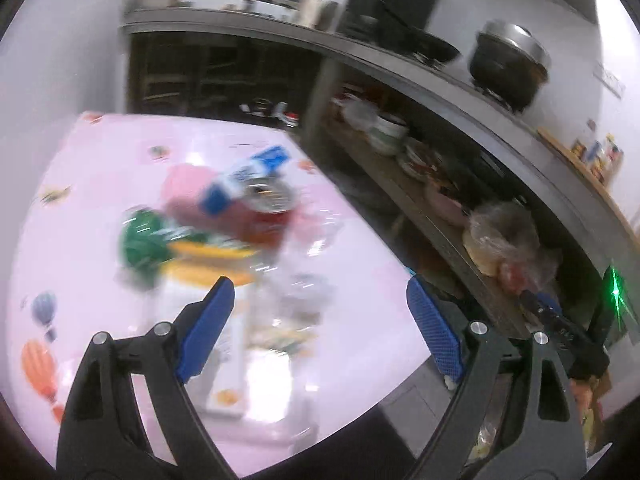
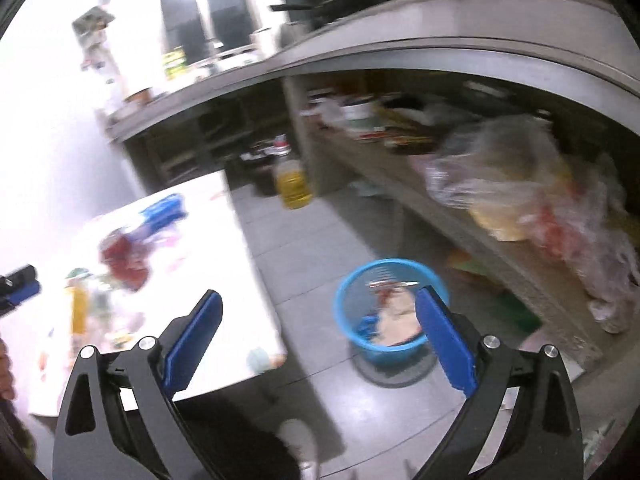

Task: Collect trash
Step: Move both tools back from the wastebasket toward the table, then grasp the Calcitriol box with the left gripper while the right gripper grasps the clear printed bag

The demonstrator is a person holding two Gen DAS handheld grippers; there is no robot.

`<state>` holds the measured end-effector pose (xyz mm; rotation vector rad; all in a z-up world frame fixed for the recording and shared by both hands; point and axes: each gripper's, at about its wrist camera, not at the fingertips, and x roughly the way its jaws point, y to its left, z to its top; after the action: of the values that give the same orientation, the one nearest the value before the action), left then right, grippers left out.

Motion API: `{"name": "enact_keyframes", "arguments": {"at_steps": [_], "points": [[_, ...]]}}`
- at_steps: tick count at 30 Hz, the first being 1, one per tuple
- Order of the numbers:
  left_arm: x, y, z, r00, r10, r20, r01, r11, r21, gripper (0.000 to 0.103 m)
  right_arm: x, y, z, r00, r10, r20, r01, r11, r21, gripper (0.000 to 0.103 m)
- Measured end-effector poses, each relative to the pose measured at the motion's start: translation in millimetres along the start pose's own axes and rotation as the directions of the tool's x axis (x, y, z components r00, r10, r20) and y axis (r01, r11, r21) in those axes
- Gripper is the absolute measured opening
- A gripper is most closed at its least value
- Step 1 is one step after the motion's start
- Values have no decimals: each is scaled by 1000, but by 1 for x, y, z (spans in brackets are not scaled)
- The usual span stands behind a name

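Note:
A pile of trash lies on a pink table (image 1: 80,184): a red can (image 1: 266,210), a blue-and-white wrapper (image 1: 248,174), a green packet (image 1: 142,242), a yellow-and-white carton (image 1: 208,268) and clear plastic (image 1: 308,292). My left gripper (image 1: 320,304) is open and empty, hovering just above the near part of the pile. My right gripper (image 2: 318,324) is open and empty, over the floor beside the table corner. A blue mesh bin (image 2: 390,308) with trash in it stands on the floor just beyond the right gripper. The pile also shows blurred in the right wrist view (image 2: 124,260).
A concrete counter (image 1: 400,68) with a lower shelf (image 2: 460,216) runs along the right, holding bowls, pots and plastic bags (image 2: 520,192). A yellow oil jug (image 2: 294,184) stands on the tiled floor (image 2: 304,264). The other gripper's tip (image 2: 20,284) shows at left.

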<state>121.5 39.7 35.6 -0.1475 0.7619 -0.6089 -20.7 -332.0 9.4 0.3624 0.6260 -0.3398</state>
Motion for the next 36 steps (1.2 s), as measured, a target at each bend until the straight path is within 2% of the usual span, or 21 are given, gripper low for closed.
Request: {"name": "enact_keyframes", "arguments": {"at_steps": [2,7,11,15,19,21,23,27,29,34,36], "points": [[-14,16,-4,999,19,27,-19,1000,-17,84,-2,18,3,999,51,-13,-51,999,-8,94],[-46,44,-9,995,50,81,-48,999,-24,84,5,63,6,975,208,-82,-208,978,13,94],[-57,61,-16,994,63,84,-61,998,-26,84,22,88,8,955,265,-131,-266,964,13,94],[-50,72,-19,997,50,51,-48,998,-40,84,53,113,22,933,309,-186,-327,942,-76,94],[-41,76,-14,998,61,32,-59,997,-48,84,113,149,48,913,294,-283,-367,894,-257,94],[-38,79,-11,997,68,23,-67,996,-57,84,149,163,58,894,284,-346,-391,873,-293,94],[-34,83,-8,997,76,12,-75,995,-64,84,175,173,64,887,263,-380,-395,859,-326,94],[-29,92,-4,994,110,-9,-110,991,-75,84,229,200,69,857,215,-469,-426,807,-409,94],[-26,97,-3,994,111,-18,-112,989,-93,84,249,206,69,848,187,-496,-427,797,-428,93],[-20,99,-6,996,78,-39,-81,992,-99,84,276,213,59,806,179,-564,-459,790,-406,76],[-14,96,-11,997,57,-56,-61,995,-79,84,279,217,55,808,171,-564,-454,790,-411,70]]}}
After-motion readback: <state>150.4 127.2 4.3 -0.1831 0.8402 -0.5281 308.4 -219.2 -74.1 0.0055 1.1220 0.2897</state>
